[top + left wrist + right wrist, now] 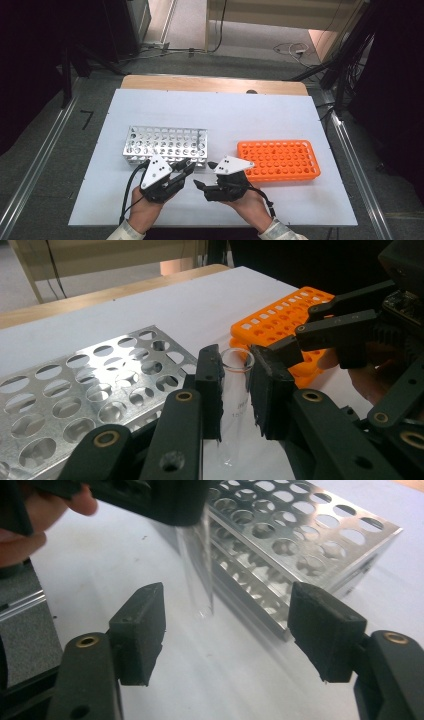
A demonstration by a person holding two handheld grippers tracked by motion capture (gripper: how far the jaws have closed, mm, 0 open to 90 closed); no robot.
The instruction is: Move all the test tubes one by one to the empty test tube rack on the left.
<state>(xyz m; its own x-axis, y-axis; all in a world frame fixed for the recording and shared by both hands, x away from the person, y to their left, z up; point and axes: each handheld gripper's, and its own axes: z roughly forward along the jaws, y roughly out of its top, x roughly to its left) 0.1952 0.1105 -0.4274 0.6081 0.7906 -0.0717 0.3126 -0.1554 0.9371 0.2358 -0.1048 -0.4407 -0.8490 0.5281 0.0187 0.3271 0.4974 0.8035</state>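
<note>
High view: both hands meet at the table's near edge, the left gripper (184, 169) just in front of the metal rack (166, 145), the right gripper (204, 184) beside it, the orange rack (278, 160) to the right. Left gripper view: its jaws are clamped on a clear test tube (235, 390), held upright, open mouth up, the metal rack close on the left. Right gripper view: the tube (200, 575) hangs upright from the left gripper, ahead of the right gripper's pads (142, 630), which stand wide apart and touch nothing.
</note>
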